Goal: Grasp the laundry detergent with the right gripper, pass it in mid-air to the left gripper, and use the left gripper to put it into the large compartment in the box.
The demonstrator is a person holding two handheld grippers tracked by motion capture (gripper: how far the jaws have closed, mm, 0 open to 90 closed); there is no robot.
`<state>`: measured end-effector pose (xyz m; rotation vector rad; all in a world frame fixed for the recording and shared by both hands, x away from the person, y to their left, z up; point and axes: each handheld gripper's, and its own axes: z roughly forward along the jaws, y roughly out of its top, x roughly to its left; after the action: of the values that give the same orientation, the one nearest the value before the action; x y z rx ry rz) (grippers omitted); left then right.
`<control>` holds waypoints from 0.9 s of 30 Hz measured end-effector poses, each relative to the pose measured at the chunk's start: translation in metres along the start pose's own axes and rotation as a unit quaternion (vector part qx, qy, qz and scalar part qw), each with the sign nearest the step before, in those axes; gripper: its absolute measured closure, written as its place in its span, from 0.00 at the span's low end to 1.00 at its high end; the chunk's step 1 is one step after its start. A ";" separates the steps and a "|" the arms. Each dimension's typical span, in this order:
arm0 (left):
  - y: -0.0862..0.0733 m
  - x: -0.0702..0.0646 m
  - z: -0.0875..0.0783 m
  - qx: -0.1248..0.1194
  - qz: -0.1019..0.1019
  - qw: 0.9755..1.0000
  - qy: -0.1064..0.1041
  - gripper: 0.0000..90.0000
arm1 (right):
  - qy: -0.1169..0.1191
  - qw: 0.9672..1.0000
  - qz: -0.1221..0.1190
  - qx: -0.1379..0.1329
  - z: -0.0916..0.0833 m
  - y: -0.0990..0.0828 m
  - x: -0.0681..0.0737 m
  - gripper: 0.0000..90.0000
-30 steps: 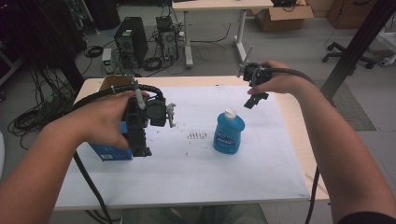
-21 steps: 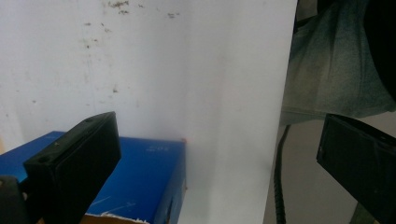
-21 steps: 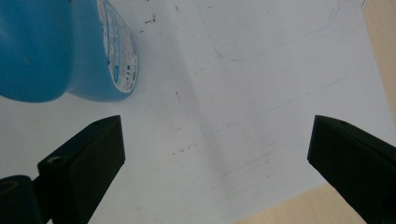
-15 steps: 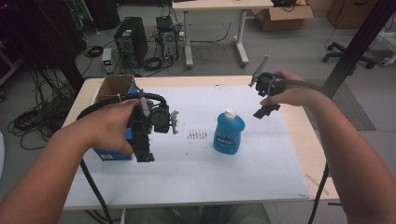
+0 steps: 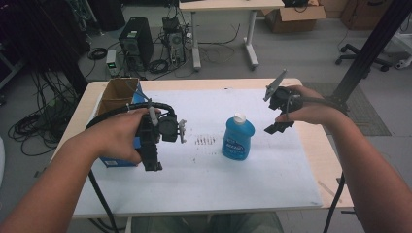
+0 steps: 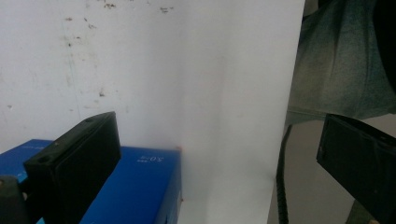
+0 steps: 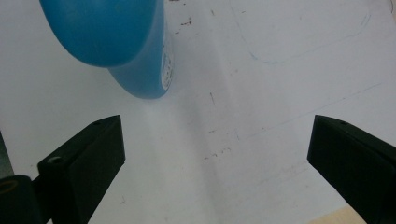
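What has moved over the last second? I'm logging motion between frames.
The right gripper drew back from the blue bottle toward the table's right edge. The left gripper shifted slightly toward the person. Both remain open, holding nothing; bottle and blue box stayed put.

Blue bottle upright mid-table, white cap, blue box at left

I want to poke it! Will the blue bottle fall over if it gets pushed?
Probably: the blue bottle stands upright, tall on a narrow base, so a push near the white cap may tip it. Its smooth plastic could slip in tongs.
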<state>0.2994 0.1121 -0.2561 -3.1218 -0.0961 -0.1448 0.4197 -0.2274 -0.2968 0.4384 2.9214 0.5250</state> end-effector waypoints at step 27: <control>0.000 -0.002 0.002 0.013 -0.001 1.000 0.002 0.00 | 0.033 0.999 0.012 -0.041 0.041 -0.030 0.027 0.05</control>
<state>0.2977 0.1116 -0.2581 -3.0953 -0.1010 -0.1494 0.3939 -0.2329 -0.3477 0.4541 2.9475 0.6727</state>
